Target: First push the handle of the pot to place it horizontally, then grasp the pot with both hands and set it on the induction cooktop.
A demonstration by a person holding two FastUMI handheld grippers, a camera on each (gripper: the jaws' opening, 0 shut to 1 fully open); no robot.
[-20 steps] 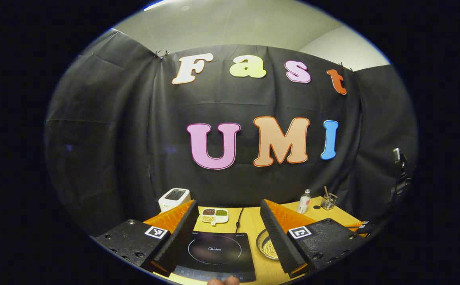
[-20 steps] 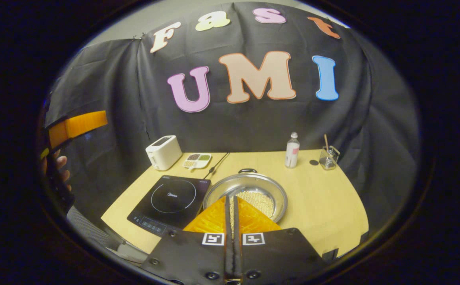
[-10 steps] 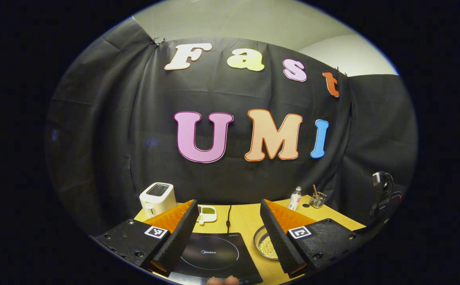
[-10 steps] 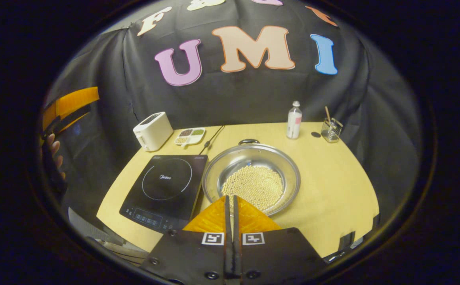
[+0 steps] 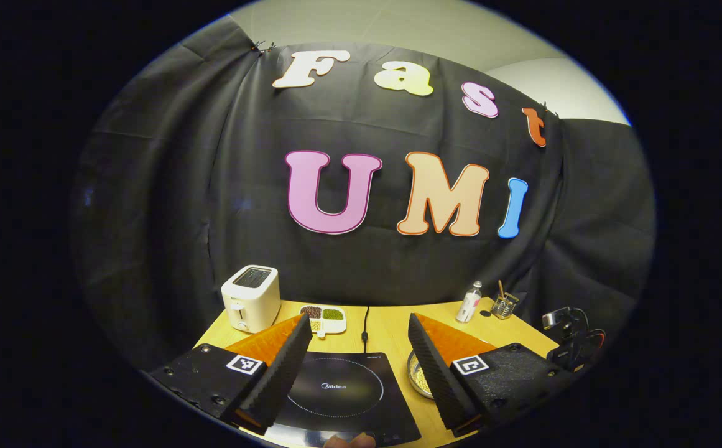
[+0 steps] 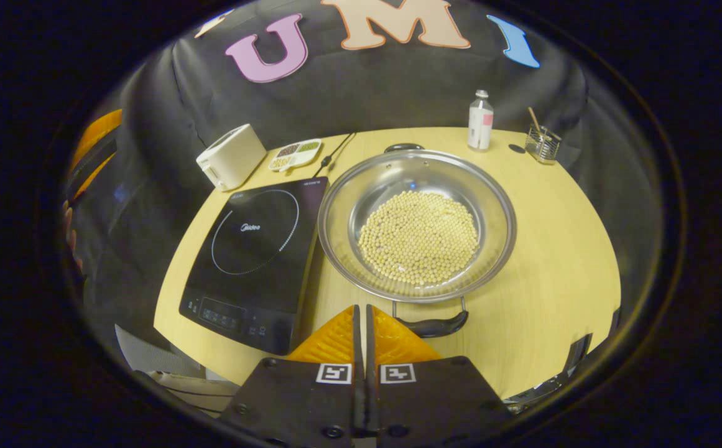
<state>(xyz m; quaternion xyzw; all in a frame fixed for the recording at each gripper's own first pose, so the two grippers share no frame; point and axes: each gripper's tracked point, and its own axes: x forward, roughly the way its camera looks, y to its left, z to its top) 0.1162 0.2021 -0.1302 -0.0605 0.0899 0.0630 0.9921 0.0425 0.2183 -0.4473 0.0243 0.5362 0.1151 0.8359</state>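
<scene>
The left gripper point(image 5: 356, 367) has 2 orange wedge fingers faced with black ribbed foam pads point(image 5: 281, 367), each on a black textured plate with dark screws and 1 square black-and-white marker. The right gripper point(image 6: 361, 333) has 2 orange ridged fingers, black plates with round screws, and 2 square markers flanking its centre seam.

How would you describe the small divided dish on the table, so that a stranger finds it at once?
Start at the yellow table and go to its far edge by the black cloth wall. Between the white toaster and the black power cord, just behind the induction cooktop, lies the small white dish. It alone is split into compartments of different coloured beans.
</scene>
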